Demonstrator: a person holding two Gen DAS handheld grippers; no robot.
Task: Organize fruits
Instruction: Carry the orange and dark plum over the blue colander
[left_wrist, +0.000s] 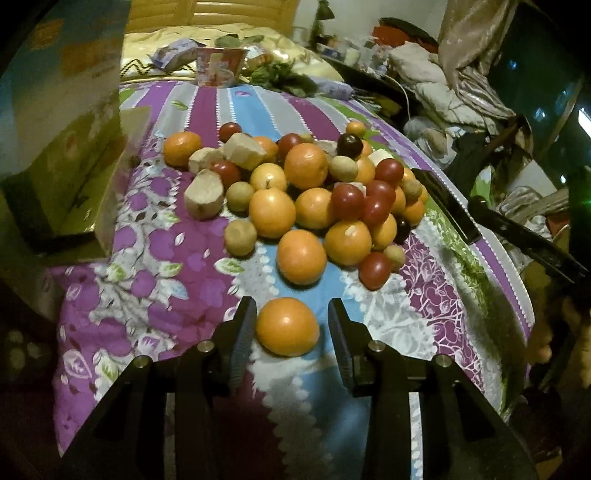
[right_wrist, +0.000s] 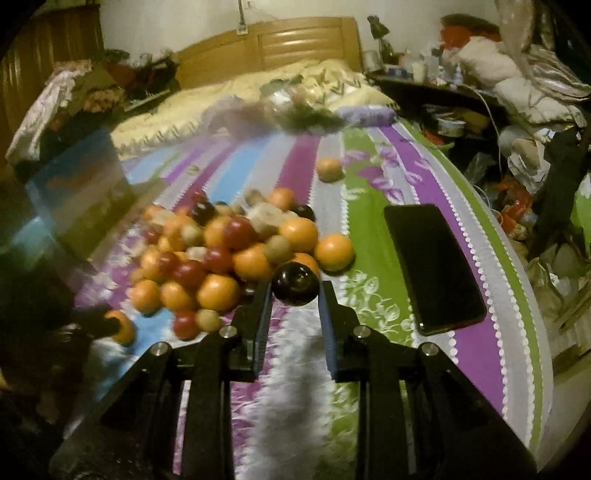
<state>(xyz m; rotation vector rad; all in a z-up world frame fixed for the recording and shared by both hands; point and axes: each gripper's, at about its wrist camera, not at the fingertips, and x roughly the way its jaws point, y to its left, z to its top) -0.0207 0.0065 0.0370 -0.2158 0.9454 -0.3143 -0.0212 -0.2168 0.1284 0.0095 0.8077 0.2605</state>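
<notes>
A heap of fruit (left_wrist: 306, 195) lies on the purple patterned bedspread (left_wrist: 155, 280): oranges, red and dark round fruits, small brown ones and pale cut chunks. My left gripper (left_wrist: 291, 314) stands open around a single orange (left_wrist: 287, 326) that rests on the cloth in front of the heap. The orange is close to the left finger, and a strip of cloth shows beside the right finger. My right gripper (right_wrist: 295, 291) is shut on a dark plum (right_wrist: 295, 284), held just off the near right edge of the heap (right_wrist: 221, 254).
A printed cardboard box (left_wrist: 59, 147) stands open at the left of the heap. A black phone (right_wrist: 432, 266) lies on the bedspread to the right. One orange (right_wrist: 329, 169) sits apart farther back. Packets and greens (left_wrist: 221, 66) lie beyond; cluttered furniture lines the right.
</notes>
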